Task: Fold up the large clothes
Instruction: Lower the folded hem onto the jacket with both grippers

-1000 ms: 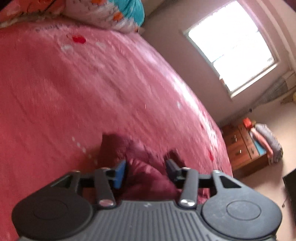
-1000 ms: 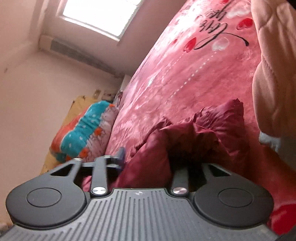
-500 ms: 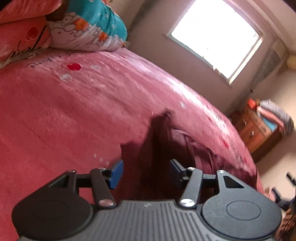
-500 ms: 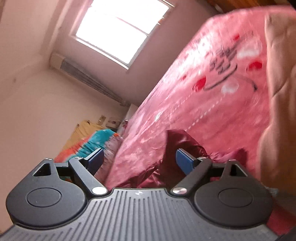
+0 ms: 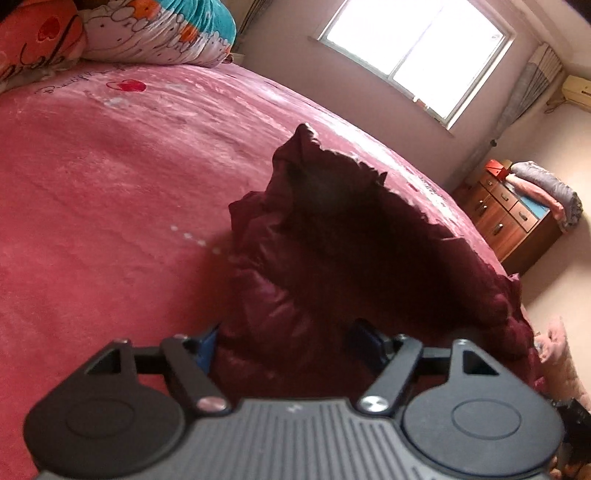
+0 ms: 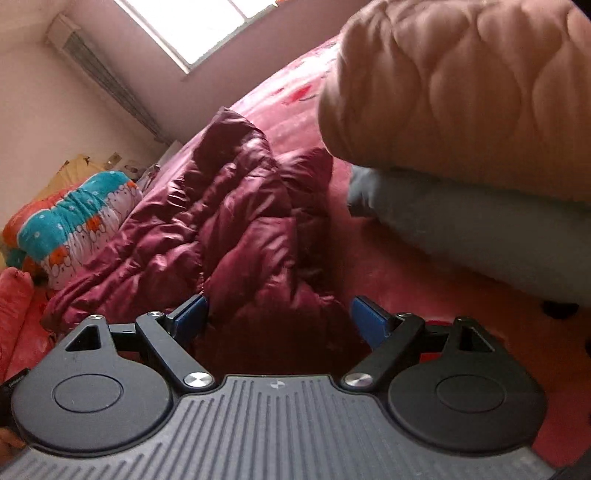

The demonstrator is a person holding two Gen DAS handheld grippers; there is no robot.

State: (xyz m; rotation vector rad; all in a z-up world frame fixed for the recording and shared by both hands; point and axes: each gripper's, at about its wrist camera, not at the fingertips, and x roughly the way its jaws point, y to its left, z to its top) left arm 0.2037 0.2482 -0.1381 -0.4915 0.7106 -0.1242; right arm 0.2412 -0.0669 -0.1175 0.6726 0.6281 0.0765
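Observation:
A dark maroon puffy jacket (image 5: 332, 236) lies crumpled in a heap on the pink bed (image 5: 92, 177). My left gripper (image 5: 288, 343) is open, its blue pads on either side of the jacket's near edge, with cloth bulging between them. In the right wrist view the same jacket (image 6: 236, 221) spreads ahead. My right gripper (image 6: 280, 317) is open, the jaws wide apart, with the jacket's near fold lying between the pads.
A teal, white and orange pillow (image 5: 162, 29) lies at the head of the bed, also in the right wrist view (image 6: 77, 218). A person's quilted beige sleeve (image 6: 461, 92) hangs at upper right. A wooden dresser (image 5: 513, 218) stands past the bed's far side.
Both grippers have opened and let go of the jacket. The jacket has dropped onto the bed in a heap, and both cameras have tilted to look along the bed.

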